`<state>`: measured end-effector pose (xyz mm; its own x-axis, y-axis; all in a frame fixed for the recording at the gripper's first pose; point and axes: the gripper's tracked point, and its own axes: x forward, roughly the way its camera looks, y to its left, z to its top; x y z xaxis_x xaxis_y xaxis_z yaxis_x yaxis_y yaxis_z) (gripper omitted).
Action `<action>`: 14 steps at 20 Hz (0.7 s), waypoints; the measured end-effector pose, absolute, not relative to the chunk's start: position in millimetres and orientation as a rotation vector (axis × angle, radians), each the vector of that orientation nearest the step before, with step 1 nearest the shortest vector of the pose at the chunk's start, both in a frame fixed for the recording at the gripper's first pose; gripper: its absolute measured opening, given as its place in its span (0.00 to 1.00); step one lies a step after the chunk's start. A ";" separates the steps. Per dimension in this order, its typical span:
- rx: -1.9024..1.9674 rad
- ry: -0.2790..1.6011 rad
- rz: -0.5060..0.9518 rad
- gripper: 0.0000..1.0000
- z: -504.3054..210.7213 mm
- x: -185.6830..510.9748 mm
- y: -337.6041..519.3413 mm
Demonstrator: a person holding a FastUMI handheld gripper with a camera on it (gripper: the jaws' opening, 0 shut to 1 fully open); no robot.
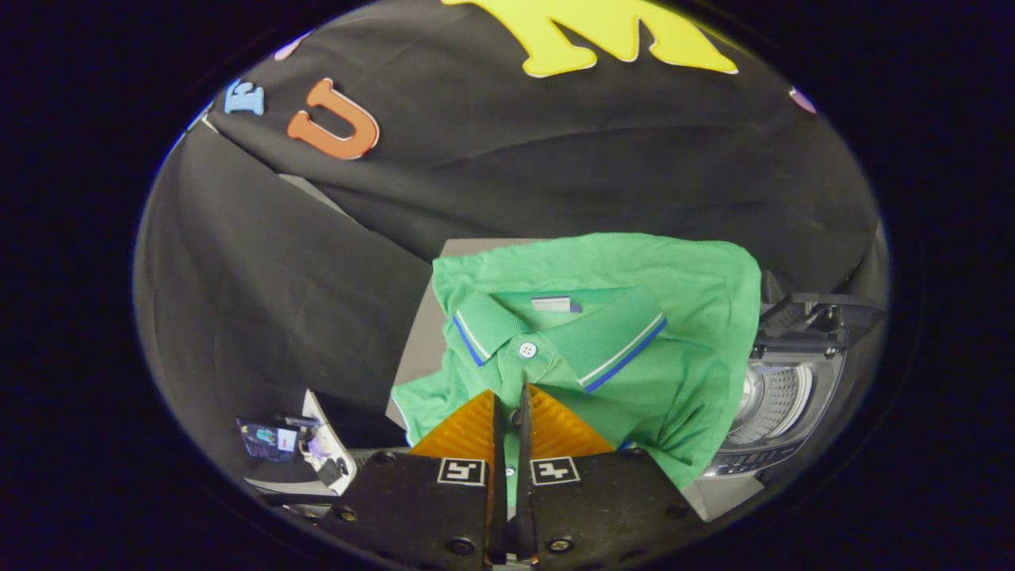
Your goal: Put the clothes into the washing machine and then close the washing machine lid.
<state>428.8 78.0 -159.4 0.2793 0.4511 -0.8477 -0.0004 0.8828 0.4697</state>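
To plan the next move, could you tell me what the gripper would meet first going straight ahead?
The gripper is already shut on the green polo shirt, its placket between the jaws, so it meets more shirt first.

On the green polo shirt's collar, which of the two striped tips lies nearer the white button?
The collar tip on the folded-sleeve side of the green polo shirt almost touches the white button; the other tip points toward the washing machine drum.

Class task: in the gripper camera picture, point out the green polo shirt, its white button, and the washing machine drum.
green polo shirt (pixel 690 285): gripper view, on its shoulder cloth; the gripper (pixel 507 404) is shut on its front.
white button (pixel 527 349): gripper view, on the button's face, below the collar.
washing machine drum (pixel 781 404): gripper view, on its perforated metal wall.
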 end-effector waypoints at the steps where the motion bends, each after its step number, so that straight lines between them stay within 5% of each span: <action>1: 0.435 1.243 0.307 0.08 -154.0 427.2 73.5; 14: 0.574 1.060 0.135 0.08 -90.4 403.7 28.2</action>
<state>403.7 28.2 -90.4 0.4958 0.3733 -0.7841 0.1643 0.8463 0.5068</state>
